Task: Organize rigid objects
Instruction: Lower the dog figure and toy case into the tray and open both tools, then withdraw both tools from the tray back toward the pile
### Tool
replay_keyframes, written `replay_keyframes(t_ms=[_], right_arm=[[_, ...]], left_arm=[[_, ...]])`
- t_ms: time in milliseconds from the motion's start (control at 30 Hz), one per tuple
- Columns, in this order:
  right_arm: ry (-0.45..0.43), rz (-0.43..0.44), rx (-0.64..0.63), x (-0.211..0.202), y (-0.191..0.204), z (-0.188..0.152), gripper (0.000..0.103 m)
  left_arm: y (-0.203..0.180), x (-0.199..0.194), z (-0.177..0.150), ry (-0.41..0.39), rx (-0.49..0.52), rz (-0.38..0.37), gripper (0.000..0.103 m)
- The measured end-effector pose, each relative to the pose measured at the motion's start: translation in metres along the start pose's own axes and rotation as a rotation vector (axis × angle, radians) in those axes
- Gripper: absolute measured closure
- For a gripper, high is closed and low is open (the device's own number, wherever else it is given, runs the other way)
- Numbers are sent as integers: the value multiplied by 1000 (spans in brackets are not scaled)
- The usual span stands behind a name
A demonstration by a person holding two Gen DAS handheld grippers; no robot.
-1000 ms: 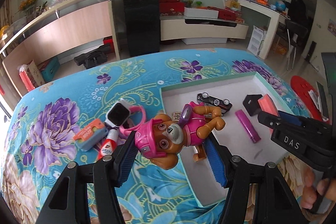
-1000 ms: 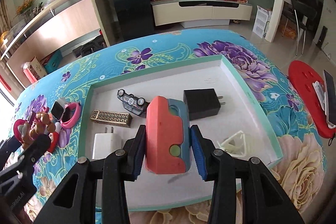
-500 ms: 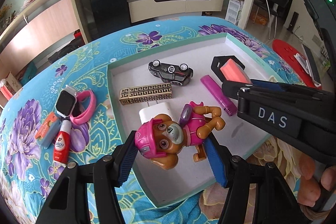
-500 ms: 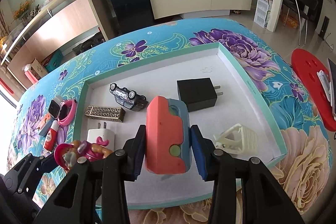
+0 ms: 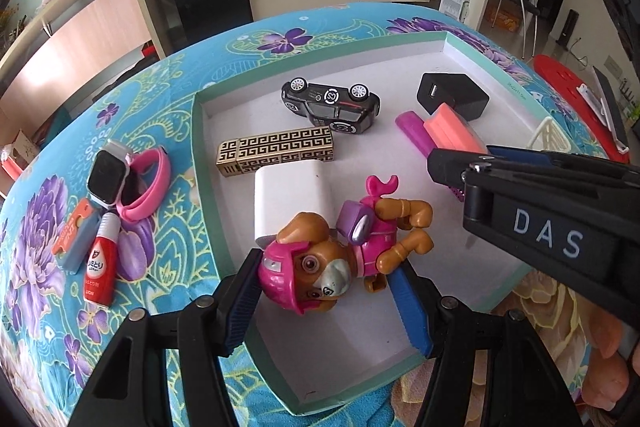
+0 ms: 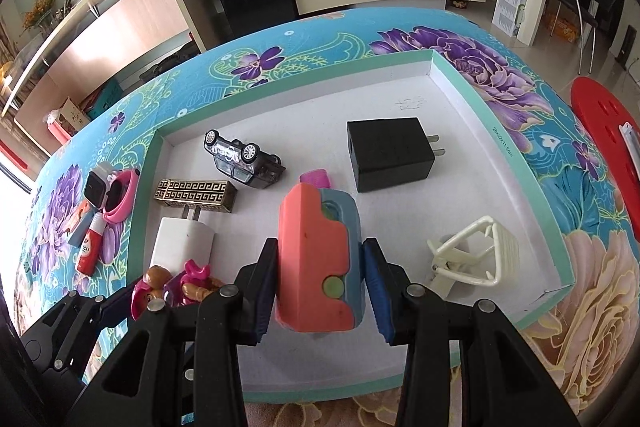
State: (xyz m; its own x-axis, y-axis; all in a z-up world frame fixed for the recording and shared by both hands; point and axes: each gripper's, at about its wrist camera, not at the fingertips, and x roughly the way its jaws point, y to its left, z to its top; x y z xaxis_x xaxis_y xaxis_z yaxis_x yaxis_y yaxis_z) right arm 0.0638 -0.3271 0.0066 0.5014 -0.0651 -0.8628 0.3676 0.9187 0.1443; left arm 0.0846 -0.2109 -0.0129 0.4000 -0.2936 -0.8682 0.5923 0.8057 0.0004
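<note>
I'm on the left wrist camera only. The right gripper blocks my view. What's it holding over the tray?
Observer: The right gripper is shut on an orange and blue toy with a green button, over the tray.
Operator: Anything to the right of it?
Observer: A cream clip lies in the tray's near right corner, apart from the toy.
Operator: Which way do the black charger's prongs face?
Observer: The black charger lies flat beyond the toy, with its prongs toward the right wall.
</note>
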Motion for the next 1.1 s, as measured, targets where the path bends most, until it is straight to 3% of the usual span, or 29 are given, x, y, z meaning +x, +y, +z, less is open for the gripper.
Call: replay_keyframes(t_ms=[367,500,633,800,1100], right_arm=[[23,0,17,4,-4,-1,60],[12,9,23,-1,-4,0,58],[-17,10,22,-11,-4,3,54],[-88,11,17,-32,-2,7,54],[-151,4,22,-52,-2,11,54]], left_arm=[[-2,0,1,16,14,6,36],[1,-7,2,6,12,12,29],[4,-16,3,-6,4,4,23],[10,-35,7,-56,-12,-2,22],[53,-56,6,-110,-133,46,22]])
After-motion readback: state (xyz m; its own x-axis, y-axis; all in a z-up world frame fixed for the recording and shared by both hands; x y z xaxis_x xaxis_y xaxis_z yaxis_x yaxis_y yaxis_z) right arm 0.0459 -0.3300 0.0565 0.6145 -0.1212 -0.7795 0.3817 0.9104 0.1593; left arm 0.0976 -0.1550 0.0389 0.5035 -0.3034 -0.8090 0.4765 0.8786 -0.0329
